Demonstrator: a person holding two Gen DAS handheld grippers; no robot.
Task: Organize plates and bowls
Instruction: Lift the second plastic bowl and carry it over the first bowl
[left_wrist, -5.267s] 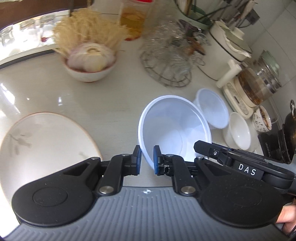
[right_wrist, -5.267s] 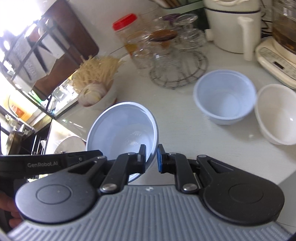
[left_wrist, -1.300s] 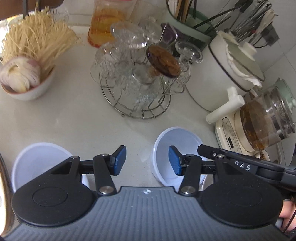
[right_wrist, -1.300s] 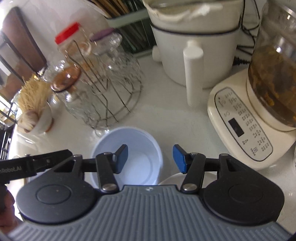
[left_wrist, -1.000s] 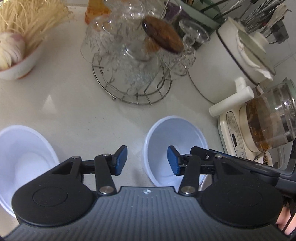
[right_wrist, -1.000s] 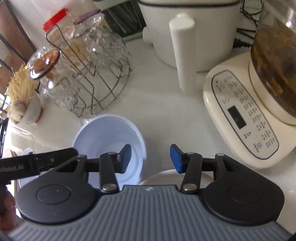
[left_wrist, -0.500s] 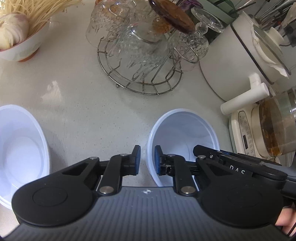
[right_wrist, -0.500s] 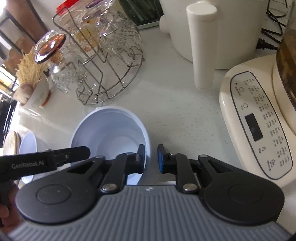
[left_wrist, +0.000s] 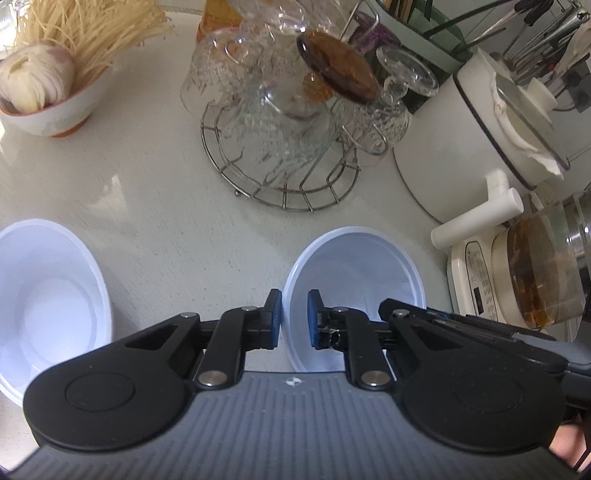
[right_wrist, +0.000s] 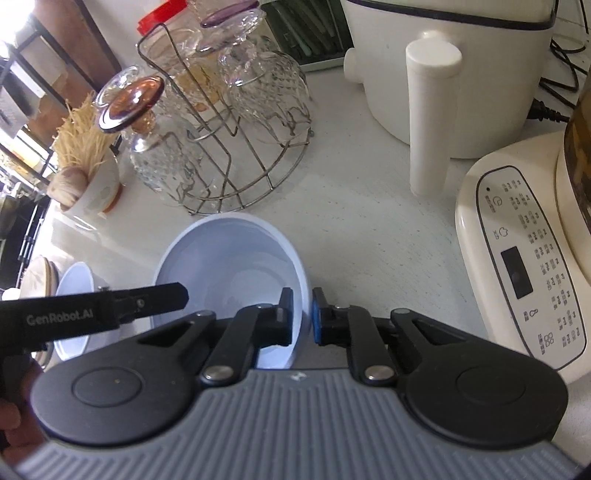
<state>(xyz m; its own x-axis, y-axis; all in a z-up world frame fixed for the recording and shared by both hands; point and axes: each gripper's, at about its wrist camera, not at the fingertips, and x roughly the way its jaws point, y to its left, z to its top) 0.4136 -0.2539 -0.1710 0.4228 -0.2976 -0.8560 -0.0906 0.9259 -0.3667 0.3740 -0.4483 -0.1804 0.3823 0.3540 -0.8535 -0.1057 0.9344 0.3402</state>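
Pinching opposite rims of one pale blue plastic bowl, the left claw and right claw are both clamped. A second plastic bowl sits at nine o'clock on the surface.

A home kitchen: the pale speckled table carries a wire rack of upturned glasses, a white cooker pot, a glass kettle of tea on its button base, a bowl of dry noodles and garlic, and cutlery drying behind.

Second white bowl cut off by left edge
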